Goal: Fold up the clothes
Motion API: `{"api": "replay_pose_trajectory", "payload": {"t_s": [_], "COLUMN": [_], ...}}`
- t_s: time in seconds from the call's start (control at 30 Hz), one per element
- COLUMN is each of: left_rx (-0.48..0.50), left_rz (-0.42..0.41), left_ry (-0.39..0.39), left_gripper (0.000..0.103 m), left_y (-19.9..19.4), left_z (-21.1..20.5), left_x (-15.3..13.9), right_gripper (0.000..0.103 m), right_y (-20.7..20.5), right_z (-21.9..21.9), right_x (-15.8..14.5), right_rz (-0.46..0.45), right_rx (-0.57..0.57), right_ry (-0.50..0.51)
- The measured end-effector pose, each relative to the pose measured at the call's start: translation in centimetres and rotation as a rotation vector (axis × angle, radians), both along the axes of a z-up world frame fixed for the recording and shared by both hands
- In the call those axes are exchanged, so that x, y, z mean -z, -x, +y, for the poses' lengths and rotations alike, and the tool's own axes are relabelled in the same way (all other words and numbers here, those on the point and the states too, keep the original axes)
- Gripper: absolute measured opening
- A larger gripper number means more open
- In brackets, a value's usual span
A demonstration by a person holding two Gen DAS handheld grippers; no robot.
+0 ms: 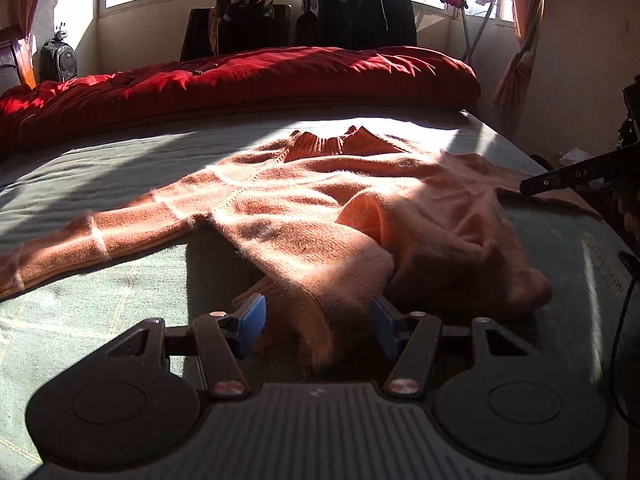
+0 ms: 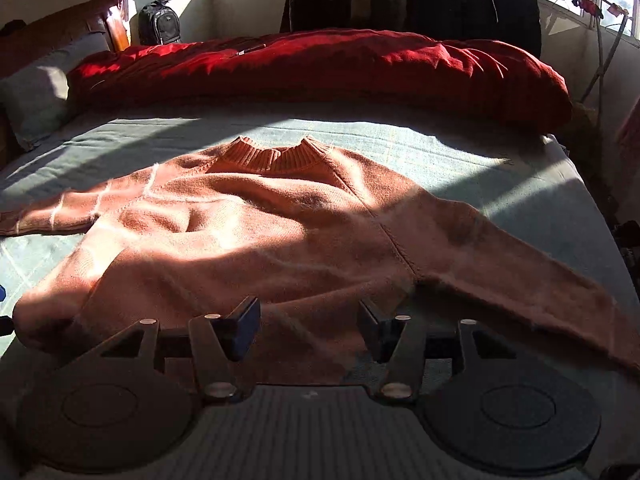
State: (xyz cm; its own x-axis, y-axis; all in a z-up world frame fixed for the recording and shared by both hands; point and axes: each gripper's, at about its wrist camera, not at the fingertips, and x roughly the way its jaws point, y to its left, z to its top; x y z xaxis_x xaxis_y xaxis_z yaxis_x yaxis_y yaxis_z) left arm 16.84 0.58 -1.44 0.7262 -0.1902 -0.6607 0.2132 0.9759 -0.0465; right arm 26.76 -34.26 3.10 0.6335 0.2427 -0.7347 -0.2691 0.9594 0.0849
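An orange knit sweater (image 1: 304, 200) lies face up on the green bed sheet (image 1: 100, 160), collar toward the red duvet. Its left sleeve (image 1: 100, 236) stretches out flat, and its lower right part is rumpled and folded over. My left gripper (image 1: 318, 322) is open over the lower hem, with a bunch of hem fabric between the blue pads (image 1: 252, 320). In the right wrist view the sweater (image 2: 260, 232) spreads wide, its right sleeve (image 2: 520, 272) running to the bed's corner. My right gripper (image 2: 310, 324) stands open just above the hem, holding nothing.
A red duvet (image 1: 260, 80) lies rolled along the far side of the bed. Dark jackets (image 1: 364, 12) hang on a rack by the windows, and a black backpack (image 1: 58, 60) stands at the back left. A grey pillow (image 2: 36, 92) lies at the bed's left end.
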Motion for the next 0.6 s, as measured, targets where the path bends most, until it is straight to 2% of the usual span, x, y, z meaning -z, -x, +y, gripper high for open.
{"api": "replay_pose_trajectory", "payload": {"t_s": [0.13,0.3,0.43,0.6], "left_rx": [0.017,0.043,0.085,0.120], "left_rz": [-0.009,-0.064,-0.106,-0.107], "left_ry": [-0.004,-0.036,-0.060,-0.112], "left_gripper": [0.059,0.059,0.059,0.054], "left_y": [1.3,1.7,1.0,-0.3], "left_z": [0.0,-0.6,-1.3,-2.1], "left_x": [1.5,3.0,3.9,5.7], "right_gripper": [0.058,0.059,0.061,0.061], "right_y": [4.2,8.9,10.6,11.4], "right_z": [0.6,0.8,0.4,0.7], "right_x": [2.8,5.5,7.2,8.0], "right_rz": [0.032,0.031,0.085,0.110], "right_rx": [0.037,0.110,0.168,0.169], "right_ry": [-0.054,-0.183,-0.321,-0.337]}}
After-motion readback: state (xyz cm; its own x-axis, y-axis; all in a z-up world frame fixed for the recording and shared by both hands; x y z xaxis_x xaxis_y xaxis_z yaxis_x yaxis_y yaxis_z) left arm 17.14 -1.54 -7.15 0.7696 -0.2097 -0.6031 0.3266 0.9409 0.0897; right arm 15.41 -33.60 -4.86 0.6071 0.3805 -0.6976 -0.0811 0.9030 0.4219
